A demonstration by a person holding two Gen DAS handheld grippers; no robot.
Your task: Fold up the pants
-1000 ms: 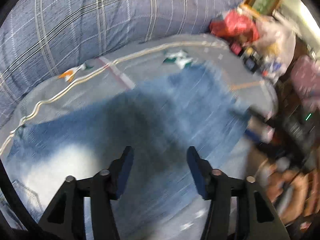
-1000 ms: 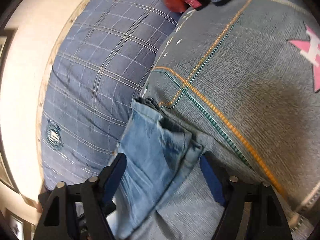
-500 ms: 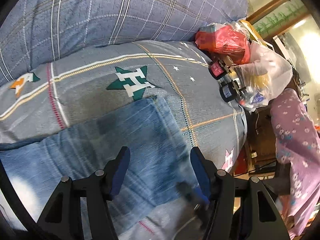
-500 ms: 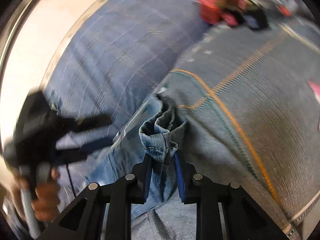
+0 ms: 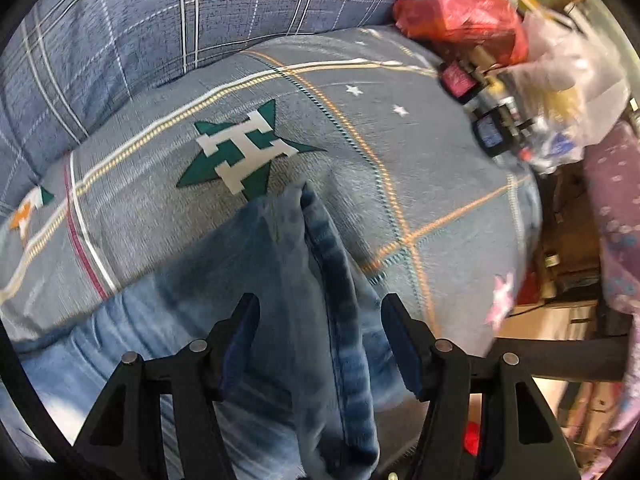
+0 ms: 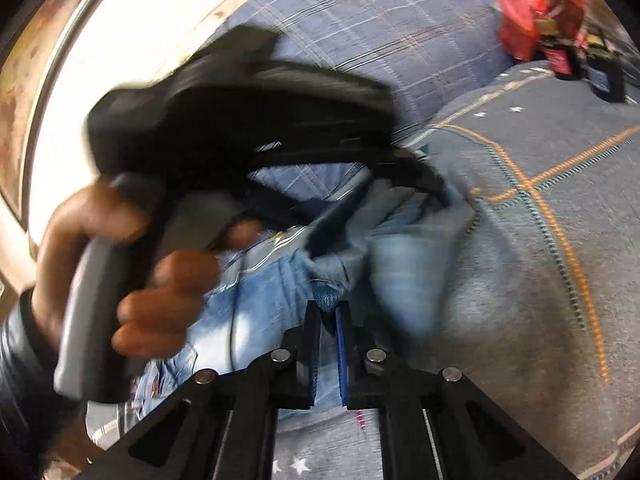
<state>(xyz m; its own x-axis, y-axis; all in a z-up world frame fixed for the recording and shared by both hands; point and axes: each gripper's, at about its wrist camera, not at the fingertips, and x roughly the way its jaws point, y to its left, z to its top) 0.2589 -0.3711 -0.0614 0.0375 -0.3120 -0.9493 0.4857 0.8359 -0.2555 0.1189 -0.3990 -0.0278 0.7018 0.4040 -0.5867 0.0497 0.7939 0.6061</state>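
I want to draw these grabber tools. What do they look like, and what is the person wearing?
Both are black plastic frames with cut-out holes and round silver bolts. The left gripper has blue pads on its fingers; so does the right gripper. The left one has a grey handle. The hand holding it comes out of a dark sleeve.

Your right tongs [image 6: 329, 322] just closed, pinched tight on a fold of the jeans [image 6: 256, 300], your left tongs [image 5: 318, 340] spread wide, pointing steeply down, your left hand [image 6: 132, 264] wrapped round its grey handle
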